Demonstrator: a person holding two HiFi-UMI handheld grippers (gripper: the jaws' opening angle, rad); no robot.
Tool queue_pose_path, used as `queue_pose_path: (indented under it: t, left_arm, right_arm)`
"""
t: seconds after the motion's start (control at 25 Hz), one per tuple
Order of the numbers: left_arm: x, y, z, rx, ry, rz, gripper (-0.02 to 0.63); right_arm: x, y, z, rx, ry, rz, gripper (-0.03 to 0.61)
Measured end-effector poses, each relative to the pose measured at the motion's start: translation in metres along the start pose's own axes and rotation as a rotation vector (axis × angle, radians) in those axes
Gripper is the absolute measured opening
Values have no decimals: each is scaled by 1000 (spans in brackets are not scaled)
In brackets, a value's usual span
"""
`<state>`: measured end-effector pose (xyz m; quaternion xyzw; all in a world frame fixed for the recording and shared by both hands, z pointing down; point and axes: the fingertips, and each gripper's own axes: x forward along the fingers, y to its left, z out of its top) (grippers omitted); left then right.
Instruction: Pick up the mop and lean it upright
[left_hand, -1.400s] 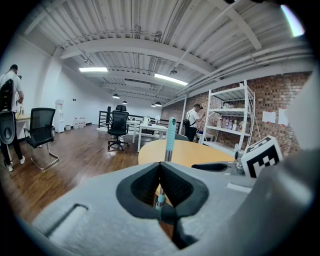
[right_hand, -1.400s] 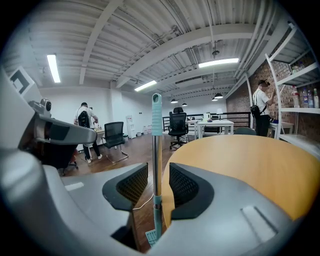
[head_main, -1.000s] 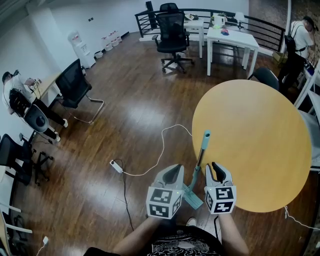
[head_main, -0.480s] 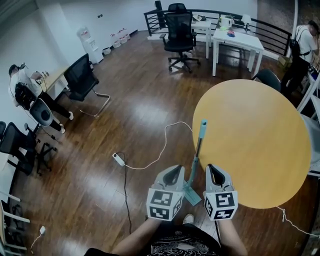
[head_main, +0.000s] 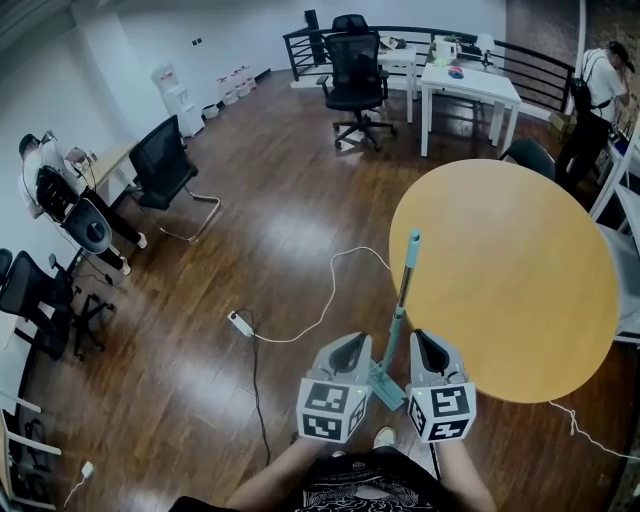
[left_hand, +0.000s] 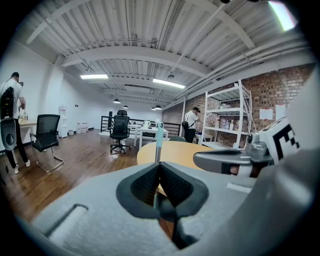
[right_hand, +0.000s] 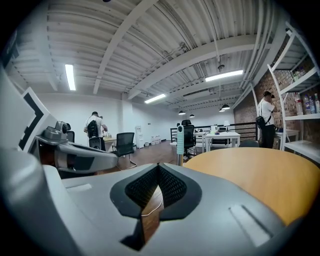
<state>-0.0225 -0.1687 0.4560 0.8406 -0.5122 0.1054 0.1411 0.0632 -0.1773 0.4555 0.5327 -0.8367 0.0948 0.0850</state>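
Note:
The mop (head_main: 400, 310) stands nearly upright, its teal grip (head_main: 413, 240) resting against the rim of the round wooden table (head_main: 510, 280) and its teal head (head_main: 384, 386) on the floor. My left gripper (head_main: 352, 345) is just left of the shaft and my right gripper (head_main: 426, 343) just right of it; neither touches it. In the left gripper view the jaws (left_hand: 159, 165) meet at their tips, with the mop handle (left_hand: 159, 136) standing beyond them. The right gripper (right_hand: 158, 167) is shut on nothing, with the handle (right_hand: 180, 136) ahead at the table edge (right_hand: 240, 167).
A white power strip with its cable (head_main: 237, 324) lies on the wooden floor to the left. Black office chairs (head_main: 165, 165) (head_main: 352, 70) and white tables (head_main: 470, 80) stand further off. People stand at the far left (head_main: 45, 180) and far right (head_main: 598, 80).
Both grippers have shifted a little beside the mop, and the right gripper's jaws look closer together than a second ago. The mop still leans on the table.

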Motion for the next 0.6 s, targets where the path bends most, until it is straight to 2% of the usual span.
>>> queue_pose_path:
  t: [0.6]
  left_arm:
    - [-29,21,-11,-5,7,-70,3]
  right_arm:
    - [-12,38,-5,2,16,-55,0]
